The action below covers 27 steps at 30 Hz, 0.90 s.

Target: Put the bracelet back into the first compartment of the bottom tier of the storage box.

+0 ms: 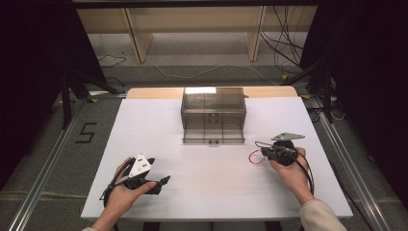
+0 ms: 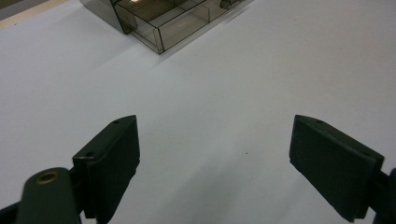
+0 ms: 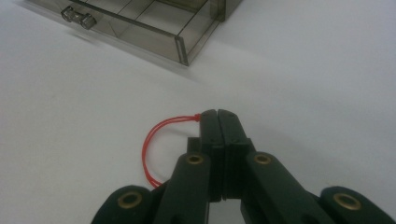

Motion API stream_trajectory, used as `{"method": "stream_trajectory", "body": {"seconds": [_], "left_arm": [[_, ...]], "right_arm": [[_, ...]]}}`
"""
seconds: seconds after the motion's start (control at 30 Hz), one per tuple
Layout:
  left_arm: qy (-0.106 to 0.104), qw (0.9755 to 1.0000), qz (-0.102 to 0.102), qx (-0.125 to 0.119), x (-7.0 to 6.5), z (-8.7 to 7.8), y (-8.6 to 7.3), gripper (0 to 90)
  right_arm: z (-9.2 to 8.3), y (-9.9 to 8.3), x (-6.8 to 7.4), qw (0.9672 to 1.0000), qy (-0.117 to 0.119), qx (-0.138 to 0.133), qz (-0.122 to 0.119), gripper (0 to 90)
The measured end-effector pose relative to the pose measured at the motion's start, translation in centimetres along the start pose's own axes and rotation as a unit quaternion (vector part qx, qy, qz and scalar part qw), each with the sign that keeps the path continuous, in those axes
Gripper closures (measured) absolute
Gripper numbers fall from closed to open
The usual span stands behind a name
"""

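The right gripper (image 3: 217,114) is clamped on a red string loop (image 3: 150,145) at four o'clock from the smoky drawer box (image 1: 213,114) (drawer pulled out); the left gripper (image 2: 215,154), at seven o'clock, gapes wide.

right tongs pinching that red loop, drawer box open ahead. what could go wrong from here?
1. The right tongs hold the red loop only at their tips, jaws fully closed on a thin strand; it may slip out in transit.
2. The loop hangs free to one side and could snag the open drawer's front wall or knob.
3. The smoky drawer box looks light; a bump might shift it.
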<state>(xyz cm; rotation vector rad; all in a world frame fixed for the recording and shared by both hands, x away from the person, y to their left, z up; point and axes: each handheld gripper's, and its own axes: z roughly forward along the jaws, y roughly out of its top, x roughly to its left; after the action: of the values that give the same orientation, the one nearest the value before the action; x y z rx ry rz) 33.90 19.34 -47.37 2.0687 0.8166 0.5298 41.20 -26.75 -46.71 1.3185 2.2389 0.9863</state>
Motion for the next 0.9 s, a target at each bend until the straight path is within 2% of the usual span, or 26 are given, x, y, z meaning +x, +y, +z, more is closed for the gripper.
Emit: {"method": "stream_trajectory", "body": {"seconds": [0.9], "left_arm": [[0.001, 1.0000, 0.001, -0.002, 0.0, 0.0, 0.0, 16.1]], "right_arm": [[-1.2, 1.1, 0.2, 0.9994, -0.001, -0.034, 0.009, 90.0]]}}
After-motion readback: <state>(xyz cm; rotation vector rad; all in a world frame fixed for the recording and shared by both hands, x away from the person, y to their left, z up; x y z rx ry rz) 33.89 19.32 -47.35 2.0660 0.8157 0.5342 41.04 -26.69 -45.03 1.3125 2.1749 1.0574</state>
